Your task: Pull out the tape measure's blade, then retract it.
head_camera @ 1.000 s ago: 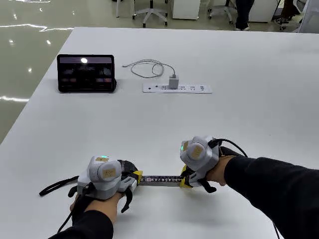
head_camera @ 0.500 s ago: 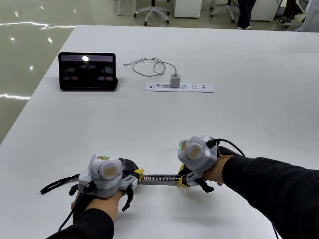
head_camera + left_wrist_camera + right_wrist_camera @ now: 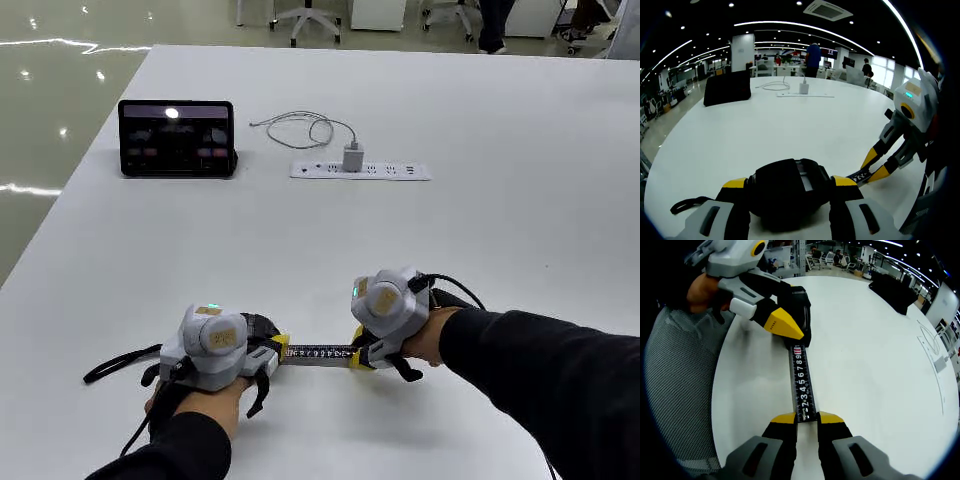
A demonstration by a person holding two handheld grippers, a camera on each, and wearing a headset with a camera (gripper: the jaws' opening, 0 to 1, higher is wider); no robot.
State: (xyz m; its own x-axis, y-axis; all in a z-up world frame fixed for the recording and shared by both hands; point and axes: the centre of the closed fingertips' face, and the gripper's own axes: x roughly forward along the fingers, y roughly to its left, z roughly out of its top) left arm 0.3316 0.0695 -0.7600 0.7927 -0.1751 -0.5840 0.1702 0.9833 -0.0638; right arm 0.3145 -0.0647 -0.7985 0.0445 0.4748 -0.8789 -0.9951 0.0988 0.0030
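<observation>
You hold the tape measure (image 3: pixel 799 302) low at the near edge of the white surface (image 3: pixel 450 220). Its black case is squeezed between the yellow-tipped left tongs (image 3: pixel 790 182), a grip that pins the case so it cannot slide while the blade is worked. Just to its right, the right tongs (image 3: pixel 805 417) are pinched together on the tip of the blade (image 3: pixel 801 385), at the lowest numbers of the printed scale. A short run of blade lies flat and straight along the surface between the two tongs, and its numerals are readable up to about nine. Keeping the tip in line with the case's mouth should stop the blade from twisting or buckling. With so little blade out, you are either early in the pull or late in the retraction; I cannot tell which. Well apart, at the far side, sit a dark tablet (image 3: pixel 176 138) and a power strip (image 3: pixel 360 171) with a looped cable (image 3: pixel 300 128), clear of the work.
</observation>
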